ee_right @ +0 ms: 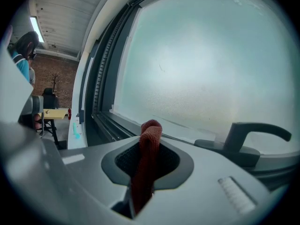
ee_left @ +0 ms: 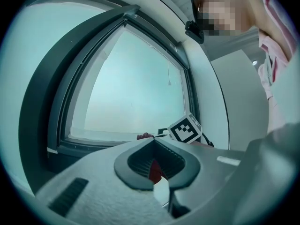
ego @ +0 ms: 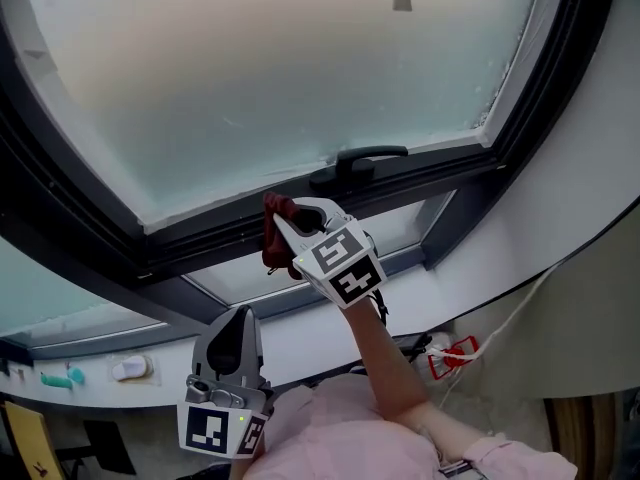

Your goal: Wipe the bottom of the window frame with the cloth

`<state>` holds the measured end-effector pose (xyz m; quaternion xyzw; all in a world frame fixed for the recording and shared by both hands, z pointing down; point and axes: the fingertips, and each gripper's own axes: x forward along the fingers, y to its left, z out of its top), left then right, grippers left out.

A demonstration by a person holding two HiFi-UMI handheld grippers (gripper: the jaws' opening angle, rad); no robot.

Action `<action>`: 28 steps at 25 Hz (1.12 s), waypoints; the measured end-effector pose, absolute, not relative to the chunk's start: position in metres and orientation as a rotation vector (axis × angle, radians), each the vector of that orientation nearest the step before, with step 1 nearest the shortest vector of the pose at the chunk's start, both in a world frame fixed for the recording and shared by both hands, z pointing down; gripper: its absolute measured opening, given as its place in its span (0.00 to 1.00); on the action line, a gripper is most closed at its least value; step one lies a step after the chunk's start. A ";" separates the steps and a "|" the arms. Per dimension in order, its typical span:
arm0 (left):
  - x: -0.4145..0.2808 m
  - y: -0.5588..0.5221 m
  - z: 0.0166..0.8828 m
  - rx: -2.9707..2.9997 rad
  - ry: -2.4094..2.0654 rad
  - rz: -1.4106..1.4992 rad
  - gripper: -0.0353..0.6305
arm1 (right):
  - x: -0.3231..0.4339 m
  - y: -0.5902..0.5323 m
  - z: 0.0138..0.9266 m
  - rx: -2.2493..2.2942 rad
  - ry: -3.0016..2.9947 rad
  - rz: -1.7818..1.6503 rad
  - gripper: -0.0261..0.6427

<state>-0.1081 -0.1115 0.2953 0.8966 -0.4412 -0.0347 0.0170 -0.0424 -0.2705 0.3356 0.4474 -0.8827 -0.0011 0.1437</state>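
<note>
My right tongs (ego: 283, 230) pinch a dark red woven cloth (ego: 276, 248) at the dark window frame's bottom rail (ego: 215, 236), near its black handle (ego: 366, 157); my left tongs (ego: 233, 318) sit closed, empty.

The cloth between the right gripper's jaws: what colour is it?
The cloth is dark red, close to brick red; the right gripper view shows it best.

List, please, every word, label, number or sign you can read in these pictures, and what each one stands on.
No readable words or numbers in any view.
Right gripper and left gripper: their cubes carry only black-and-white square marker patterns, no letters.
Small red-and-white object at the lower right of the head view: too small to show any print.
</note>
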 end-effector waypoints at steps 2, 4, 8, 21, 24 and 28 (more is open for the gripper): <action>-0.106 -0.110 0.296 2.784 -1.371 -0.096 0.05 | -0.041 -0.269 0.337 1.294 -2.542 0.001 0.13; -0.106 -0.113 0.295 2.783 -1.383 -0.093 0.05 | -0.039 -0.271 0.337 1.296 -2.538 0.002 0.13; -0.110 -0.118 0.297 2.760 -1.438 -0.083 0.05 | -0.041 -0.277 0.334 1.299 -2.529 -0.018 0.13; -0.119 -0.140 0.327 2.653 -1.527 0.059 0.05 | -0.040 -0.272 0.336 1.340 -2.511 -0.083 0.12; -0.116 -0.140 0.326 2.656 -1.526 0.057 0.05 | -0.038 -0.272 0.336 1.343 -2.495 -0.099 0.12; -0.111 -0.136 0.327 2.653 -1.539 0.064 0.05 | -0.032 -0.272 0.334 1.328 -2.501 -0.096 0.12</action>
